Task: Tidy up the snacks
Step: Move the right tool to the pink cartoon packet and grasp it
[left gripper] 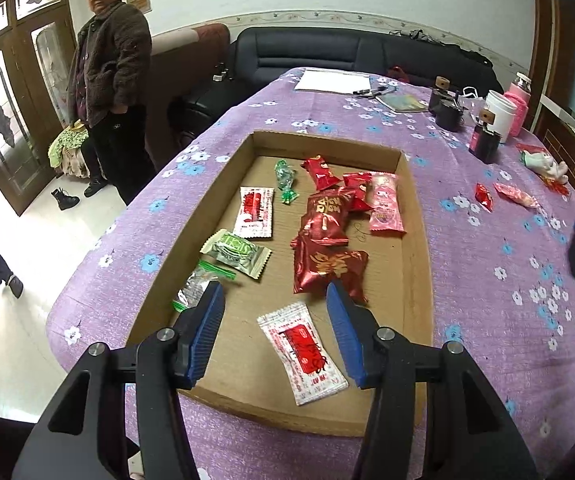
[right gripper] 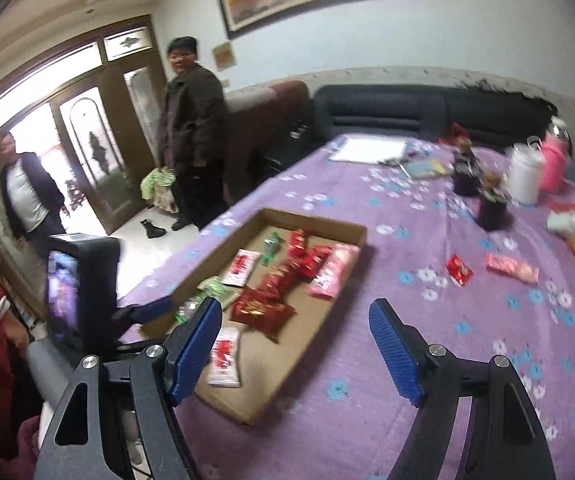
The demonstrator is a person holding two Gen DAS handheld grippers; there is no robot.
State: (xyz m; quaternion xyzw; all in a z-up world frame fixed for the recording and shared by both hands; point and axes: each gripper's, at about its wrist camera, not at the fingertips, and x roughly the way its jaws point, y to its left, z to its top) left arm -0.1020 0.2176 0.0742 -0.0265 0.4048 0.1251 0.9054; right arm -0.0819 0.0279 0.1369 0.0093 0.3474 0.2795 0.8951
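A shallow cardboard tray [left gripper: 415, 264] lies on the purple flowered tablecloth and holds several snack packets: red ones [left gripper: 327, 268] in the middle, a pink one [left gripper: 385, 204], green ones [left gripper: 237, 252] on the left, and white-and-red ones [left gripper: 303, 352]. My left gripper [left gripper: 275, 336] is open and empty, hovering above the near white-and-red packet. My right gripper [right gripper: 295, 348] is open and empty over the tray's right edge [right gripper: 319, 320]. A small red packet [right gripper: 459, 270] and a pink-red packet [right gripper: 513, 268] lie loose on the cloth to the right, also in the left wrist view [left gripper: 484, 196].
Two dark jars [left gripper: 485, 140], a white tub [left gripper: 501, 114], a pink flask [left gripper: 519, 100], paper [left gripper: 333, 80] and a booklet stand at the table's far end. A black sofa [left gripper: 307, 52] is behind. Two people stand by the door on the left [right gripper: 191, 128].
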